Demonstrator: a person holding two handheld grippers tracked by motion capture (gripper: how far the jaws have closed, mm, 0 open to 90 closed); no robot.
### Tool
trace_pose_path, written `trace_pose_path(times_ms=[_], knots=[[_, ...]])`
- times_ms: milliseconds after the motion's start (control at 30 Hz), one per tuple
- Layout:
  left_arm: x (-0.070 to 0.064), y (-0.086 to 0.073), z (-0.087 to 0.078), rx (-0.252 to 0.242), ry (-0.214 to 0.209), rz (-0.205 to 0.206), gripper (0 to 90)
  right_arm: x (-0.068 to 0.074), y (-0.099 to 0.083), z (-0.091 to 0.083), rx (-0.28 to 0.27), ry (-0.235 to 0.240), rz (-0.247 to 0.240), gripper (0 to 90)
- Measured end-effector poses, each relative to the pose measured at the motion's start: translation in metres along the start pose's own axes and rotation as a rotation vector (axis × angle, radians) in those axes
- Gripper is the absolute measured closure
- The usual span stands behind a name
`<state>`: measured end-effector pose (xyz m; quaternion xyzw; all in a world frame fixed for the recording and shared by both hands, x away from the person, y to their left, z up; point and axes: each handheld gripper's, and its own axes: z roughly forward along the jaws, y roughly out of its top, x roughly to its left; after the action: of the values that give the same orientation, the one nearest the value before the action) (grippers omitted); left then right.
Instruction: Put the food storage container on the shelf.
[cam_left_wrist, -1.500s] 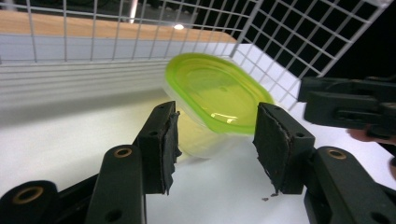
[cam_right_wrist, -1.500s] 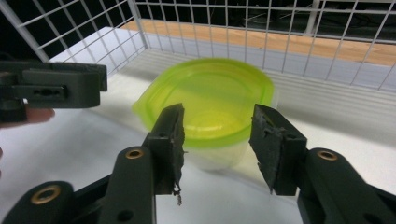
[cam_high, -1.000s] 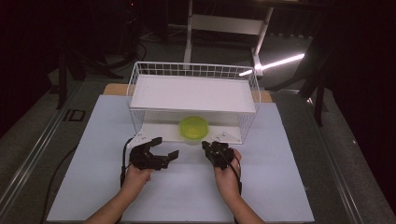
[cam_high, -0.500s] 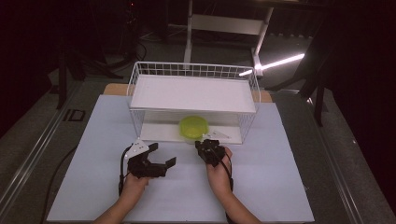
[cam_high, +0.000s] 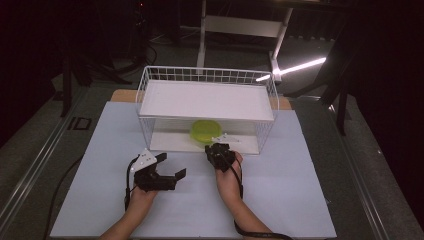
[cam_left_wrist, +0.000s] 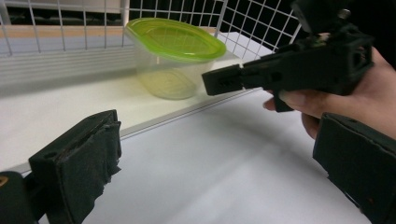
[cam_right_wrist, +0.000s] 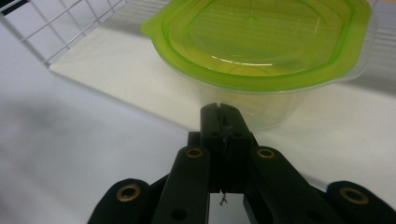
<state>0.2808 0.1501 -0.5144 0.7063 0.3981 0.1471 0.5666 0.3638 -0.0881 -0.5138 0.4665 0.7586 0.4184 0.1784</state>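
A clear tub with a green lid (cam_high: 204, 132) stands on the lower floor of a white wire rack (cam_high: 207, 75), near its front edge. My right gripper (cam_high: 216, 148) is shut with nothing in it, its tips just short of the tub. In the right gripper view the closed tips (cam_right_wrist: 220, 112) sit right below the green lid (cam_right_wrist: 261, 42), close to the tub's wall. My left gripper (cam_high: 172, 166) rests low over the white mat, open wide and empty. The left gripper view shows its spread jaws around (cam_left_wrist: 219, 163), with the tub (cam_left_wrist: 175, 56) and the right gripper (cam_left_wrist: 224, 80) ahead.
The rack carries a white top shelf (cam_high: 205, 100) over the tub, and its front is open. A white mat (cam_high: 280, 195) covers the table. Dark floor, a white stand (cam_high: 240, 25) and a lit strip (cam_high: 295, 67) lie behind the table.
My right gripper has moved forward and left, up to the tub at the rack's front. My left gripper has drawn back slightly toward the person and stays open.
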Motion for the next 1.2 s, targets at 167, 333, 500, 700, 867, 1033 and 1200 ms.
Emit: trace_pose_path(times_ms=[167,333,500,700,867,1033,1200], knots=[[-0.001,0.001,0.000,0.014,-0.024,0.003,2.0,-0.001,0.007,0.005,-0.002,-0.006,-0.001,89.3],[-0.003,0.001,0.000,0.008,-0.027,0.023,2.0,-0.001,0.011,0.005,0.000,0.005,0.011,88.3],[-0.002,0.003,0.002,0.017,-0.053,0.033,2.0,0.003,0.005,-0.006,-0.005,0.035,0.001,80.6],[-0.007,0.011,0.000,0.025,-0.070,0.085,1.9,0.006,-0.002,-0.023,-0.032,0.083,-0.003,52.5],[-0.011,0.017,-0.006,0.002,-0.104,0.088,2.0,0.010,-0.005,-0.038,-0.074,0.146,-0.021,29.6],[-0.012,0.022,-0.012,-0.002,-0.115,0.098,2.0,0.016,-0.010,-0.048,-0.102,0.195,-0.053,17.5],[-0.011,0.024,-0.020,0.000,-0.117,0.105,2.0,0.017,-0.013,-0.058,-0.127,0.202,-0.080,16.5]])
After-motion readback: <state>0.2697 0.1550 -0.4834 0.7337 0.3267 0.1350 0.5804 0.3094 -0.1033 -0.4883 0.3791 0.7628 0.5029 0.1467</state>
